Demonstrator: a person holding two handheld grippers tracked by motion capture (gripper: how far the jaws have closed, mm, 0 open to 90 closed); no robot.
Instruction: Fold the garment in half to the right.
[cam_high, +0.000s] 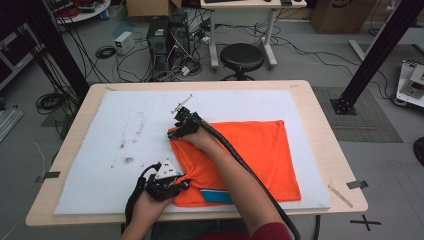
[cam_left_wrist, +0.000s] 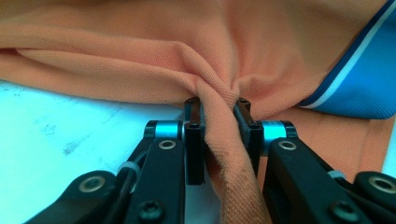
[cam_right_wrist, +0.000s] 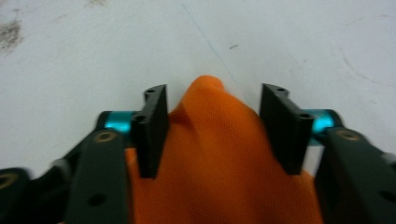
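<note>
Orange shirt (cam_high: 250, 155) lies flat on the white mat (cam_high: 125, 145) on the counter (cam_high: 325, 130), w/ its left edge bunched. Left gripper (cam_left_wrist: 218, 128) is clamped on a pinch of fabric at the near left corner, prob. anchoring it. Right gripper (cam_right_wrist: 212, 126) is half-wide, straddling the far left corner, pads not yet pressing; looks set to grab for a fold.

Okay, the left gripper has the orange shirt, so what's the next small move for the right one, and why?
Probably close the right gripper on the shirt: a fabric corner lies between its jaws, but they don't yet pinch it. The left gripper already clamps a bunched fold.
</note>
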